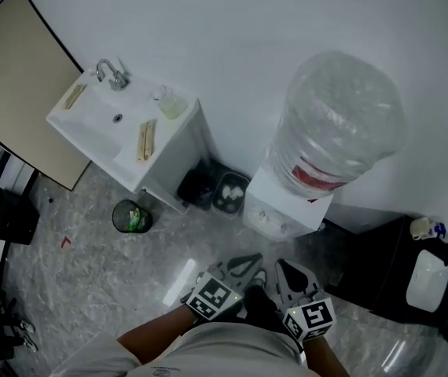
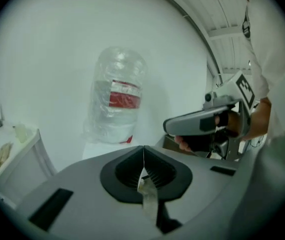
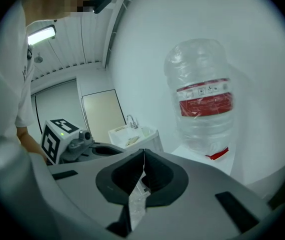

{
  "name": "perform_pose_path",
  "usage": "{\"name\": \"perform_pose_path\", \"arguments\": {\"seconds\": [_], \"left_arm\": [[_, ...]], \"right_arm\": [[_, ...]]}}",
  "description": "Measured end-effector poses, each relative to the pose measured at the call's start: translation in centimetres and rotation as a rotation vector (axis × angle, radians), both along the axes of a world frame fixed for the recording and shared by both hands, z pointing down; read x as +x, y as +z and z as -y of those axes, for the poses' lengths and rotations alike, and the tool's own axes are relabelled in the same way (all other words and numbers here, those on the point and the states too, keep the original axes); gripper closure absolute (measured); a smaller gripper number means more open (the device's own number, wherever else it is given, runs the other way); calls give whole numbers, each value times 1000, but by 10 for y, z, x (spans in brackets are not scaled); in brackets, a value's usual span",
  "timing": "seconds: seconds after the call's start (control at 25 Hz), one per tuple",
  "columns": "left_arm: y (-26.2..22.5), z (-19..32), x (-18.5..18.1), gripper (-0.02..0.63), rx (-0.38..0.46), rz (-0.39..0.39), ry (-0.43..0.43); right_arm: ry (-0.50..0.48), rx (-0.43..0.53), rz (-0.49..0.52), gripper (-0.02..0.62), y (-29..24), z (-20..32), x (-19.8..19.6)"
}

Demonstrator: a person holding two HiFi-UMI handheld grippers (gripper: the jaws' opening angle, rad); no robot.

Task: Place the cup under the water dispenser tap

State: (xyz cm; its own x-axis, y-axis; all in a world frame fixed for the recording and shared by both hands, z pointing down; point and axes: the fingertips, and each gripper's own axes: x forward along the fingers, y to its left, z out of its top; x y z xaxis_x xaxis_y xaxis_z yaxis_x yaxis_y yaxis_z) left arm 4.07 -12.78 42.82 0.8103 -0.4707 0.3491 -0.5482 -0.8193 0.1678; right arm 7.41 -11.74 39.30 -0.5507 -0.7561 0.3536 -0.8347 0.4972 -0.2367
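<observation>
The water dispenser (image 1: 287,205) stands against the white wall, with a big clear bottle (image 1: 338,124) with a red label upside down on top. The bottle also shows in the left gripper view (image 2: 117,101) and the right gripper view (image 3: 202,104). A small translucent cup (image 1: 171,103) sits on the sink's back right corner. My left gripper (image 1: 242,266) and right gripper (image 1: 291,274) hang side by side low in the head view, in front of the dispenser. The left gripper's (image 2: 143,160) jaws meet with nothing between them. So do those of the right gripper (image 3: 143,165).
A white sink cabinet (image 1: 106,136) with a tap (image 1: 111,74) stands left of the dispenser. Two dark bins (image 1: 213,188) sit between them, and a round bin (image 1: 132,217) stands on the floor. A black cabinet (image 1: 385,273) is at the right, a beige panel (image 1: 16,93) at the far left.
</observation>
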Motion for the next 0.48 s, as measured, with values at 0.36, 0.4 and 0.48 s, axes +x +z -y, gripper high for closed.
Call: {"name": "perform_pose_path", "arguments": {"seconds": [0.36, 0.4, 0.48], "left_arm": [[-68, -10, 8, 601, 55, -48, -14], [-72, -10, 8, 601, 58, -54, -18], [-83, -8, 6, 601, 68, -65, -28]], "right_arm": [[-3, 91, 10, 580, -41, -7, -4], [-6, 96, 5, 580, -45, -7, -6], [-7, 99, -4, 580, -53, -5, -9]]}}
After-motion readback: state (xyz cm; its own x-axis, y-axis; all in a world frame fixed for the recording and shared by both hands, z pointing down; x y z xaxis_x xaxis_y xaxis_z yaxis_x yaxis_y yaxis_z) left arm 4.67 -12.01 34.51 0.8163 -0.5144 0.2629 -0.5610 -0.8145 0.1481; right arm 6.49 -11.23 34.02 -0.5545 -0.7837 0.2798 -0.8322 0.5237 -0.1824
